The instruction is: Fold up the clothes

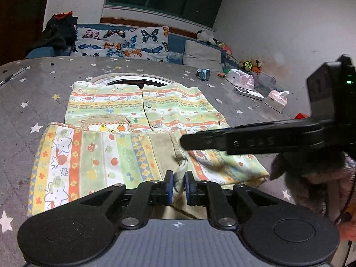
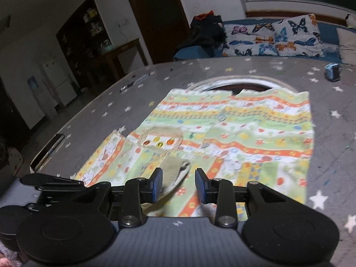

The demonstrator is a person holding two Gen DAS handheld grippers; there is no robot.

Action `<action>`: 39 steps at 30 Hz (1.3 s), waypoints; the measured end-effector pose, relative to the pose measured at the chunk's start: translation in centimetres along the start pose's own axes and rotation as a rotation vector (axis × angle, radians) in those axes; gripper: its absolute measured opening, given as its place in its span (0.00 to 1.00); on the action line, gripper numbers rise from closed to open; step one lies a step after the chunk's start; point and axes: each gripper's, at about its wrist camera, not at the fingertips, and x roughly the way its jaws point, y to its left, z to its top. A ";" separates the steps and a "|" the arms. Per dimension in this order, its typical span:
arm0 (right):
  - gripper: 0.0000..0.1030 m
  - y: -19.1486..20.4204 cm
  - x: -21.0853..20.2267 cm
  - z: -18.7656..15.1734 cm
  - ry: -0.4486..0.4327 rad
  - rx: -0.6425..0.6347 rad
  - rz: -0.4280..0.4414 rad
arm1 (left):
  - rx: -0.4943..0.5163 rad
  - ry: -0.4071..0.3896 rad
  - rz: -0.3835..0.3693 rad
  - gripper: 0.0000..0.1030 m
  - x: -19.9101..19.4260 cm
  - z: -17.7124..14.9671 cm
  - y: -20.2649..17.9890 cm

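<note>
My left tool [image 1: 178,185] is clamped on a bunched fold of the patterned shirt [image 1: 138,111] at its near edge. The shirt lies spread on the grey, star-printed bench [image 1: 33,93], its near part folded over toward the buttons. My right tool [image 2: 179,187] hovers just above the same near edge with its fingers apart, gripping nothing. Butterfly cushions [image 1: 120,42] sit far behind.

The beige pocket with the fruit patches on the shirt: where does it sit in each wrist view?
Left wrist view: beige pocket, left of centre, above the folded sleeves.
Right wrist view: same pocket, just left of centre, beyond the open right claw.
Shared landmark: butterfly cushion behind the table.
</note>
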 end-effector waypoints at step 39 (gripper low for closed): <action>0.04 5.3 -2.4 4.1 -0.108 -0.097 0.006 | -0.084 -0.047 0.340 0.57 -5.3 -3.7 6.7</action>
